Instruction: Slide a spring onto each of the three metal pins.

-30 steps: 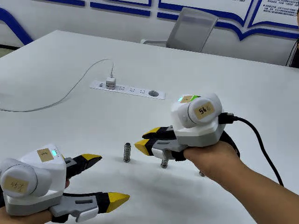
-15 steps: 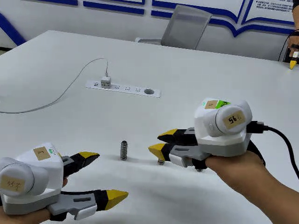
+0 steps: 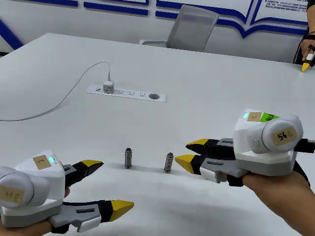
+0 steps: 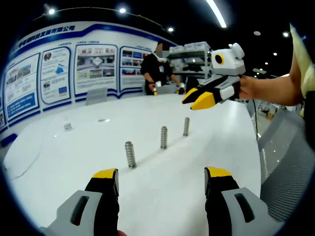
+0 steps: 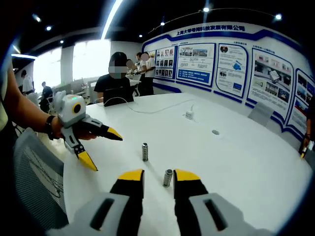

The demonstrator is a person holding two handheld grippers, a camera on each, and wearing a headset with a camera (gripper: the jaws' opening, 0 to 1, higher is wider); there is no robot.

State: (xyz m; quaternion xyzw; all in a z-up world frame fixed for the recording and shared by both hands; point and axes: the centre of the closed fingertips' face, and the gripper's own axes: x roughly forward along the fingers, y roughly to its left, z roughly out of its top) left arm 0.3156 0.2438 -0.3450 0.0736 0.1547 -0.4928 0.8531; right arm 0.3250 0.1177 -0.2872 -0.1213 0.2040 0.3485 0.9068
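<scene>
Two metal pins stand upright on the white table (image 3: 206, 93), each with a spring on it: the left spring (image 3: 128, 158) and the middle spring (image 3: 169, 162). The left gripper view shows three sprung pins in a row: the near spring (image 4: 130, 154), the middle spring (image 4: 163, 137) and the far spring (image 4: 186, 126). My right gripper (image 3: 191, 152) hovers just right of the middle spring, jaws a little apart and empty. In its own view the right gripper (image 5: 158, 175) frames the middle spring (image 5: 168, 177) beyond its tips. My left gripper (image 3: 108, 186) is wide open near the table's front left.
A power strip (image 3: 127, 92) with a white charger (image 3: 108, 87) and its cable lies at mid-table. A grey chair (image 3: 189, 28) stands behind the far edge. Another person's hand (image 3: 306, 54) shows at the far right. Seated people (image 5: 115, 81) appear beyond the table.
My right gripper has drawn back to the right, away from the middle pin, so that spring now shows in full. The left gripper has stayed put.
</scene>
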